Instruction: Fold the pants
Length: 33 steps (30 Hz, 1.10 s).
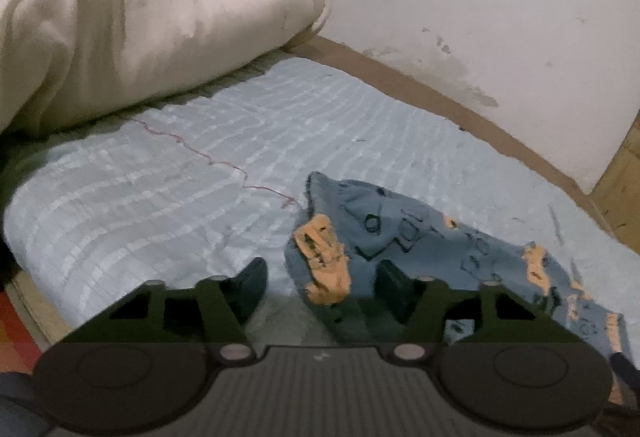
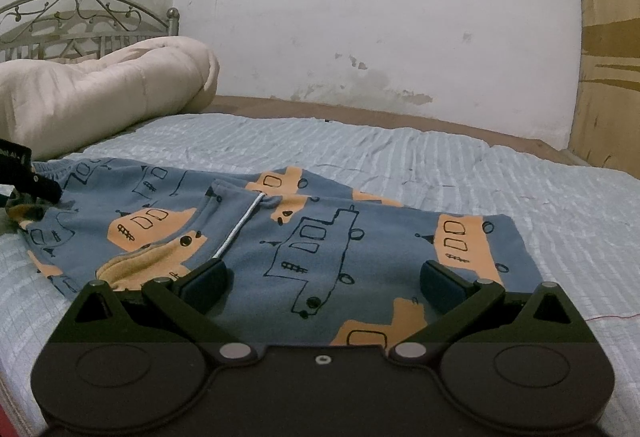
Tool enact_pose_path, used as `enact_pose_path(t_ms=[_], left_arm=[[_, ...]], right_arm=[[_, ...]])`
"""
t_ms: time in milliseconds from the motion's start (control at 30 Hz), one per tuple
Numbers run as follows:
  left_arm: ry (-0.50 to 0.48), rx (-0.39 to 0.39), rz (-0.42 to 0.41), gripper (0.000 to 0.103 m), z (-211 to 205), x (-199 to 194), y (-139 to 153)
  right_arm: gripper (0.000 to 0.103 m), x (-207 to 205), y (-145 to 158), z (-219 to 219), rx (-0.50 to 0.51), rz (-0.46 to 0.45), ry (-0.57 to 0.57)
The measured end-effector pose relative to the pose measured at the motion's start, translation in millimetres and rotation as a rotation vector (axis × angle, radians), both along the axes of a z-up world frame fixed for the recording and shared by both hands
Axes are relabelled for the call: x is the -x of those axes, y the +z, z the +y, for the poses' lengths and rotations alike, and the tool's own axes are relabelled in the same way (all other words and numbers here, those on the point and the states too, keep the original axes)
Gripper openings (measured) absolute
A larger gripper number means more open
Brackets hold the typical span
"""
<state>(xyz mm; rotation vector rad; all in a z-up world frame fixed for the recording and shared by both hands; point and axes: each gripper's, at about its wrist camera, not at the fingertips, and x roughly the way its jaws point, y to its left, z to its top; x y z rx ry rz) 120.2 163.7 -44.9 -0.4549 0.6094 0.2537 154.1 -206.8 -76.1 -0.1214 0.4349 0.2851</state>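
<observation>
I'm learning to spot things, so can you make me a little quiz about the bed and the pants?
1. True or false: the pants lie on a striped blue bedsheet.
2. What is printed on the pants: A) flowers, B) orange buses, C) stars?
3. What puffy thing lies near the metal headboard?

Key:
1. True.
2. B.
3. A rolled cream comforter.

Only text showing: white lettering on the black strap (image 2: 16, 157) at the left edge of the right wrist view, cut off and too blurred to read. Nothing legible is showing anywhere else.
</observation>
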Motion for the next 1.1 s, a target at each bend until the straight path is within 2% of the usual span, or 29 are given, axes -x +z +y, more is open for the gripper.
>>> enact_pose_path(t_ms=[100,200,267,400,567,733,833,1100], left_arm=[[0.000,-0.009,0.020,0.053,-5,-4,0],[0.026,0.022,0.031,0.035,-5,-7,-1],[0.036,0.024,0.036,0.028,-5,-7,3],[0.021,-0.065,0.033,0.019,-19,-8,18],[-0.005,-0.133,-0.011,0.017,-43,-10,42],[-0.089,-0.181,-0.091,0.016,-80,-12,80],[-0.164,-0.226,-0.149,0.016,-109,-14,100],[-0.441,-0.314,-0.190,0.016,-197,-25,119]], right_arm=[[0.102,1,0,0,-0.001,-0.001,-0.001],[0.102,1,0,0,-0.001,-0.001,-0.001],[0.102,1,0,0,-0.001,-0.001,-0.001],[0.102,1,0,0,0.000,0.001,-0.002],[0.102,3,0,-1,-0.007,-0.006,-0.011],[0.102,4,7,-6,-0.035,-0.018,0.006],[0.102,11,19,-21,-0.081,-0.059,0.006],[0.102,36,33,-81,-0.015,-0.085,-0.096]])
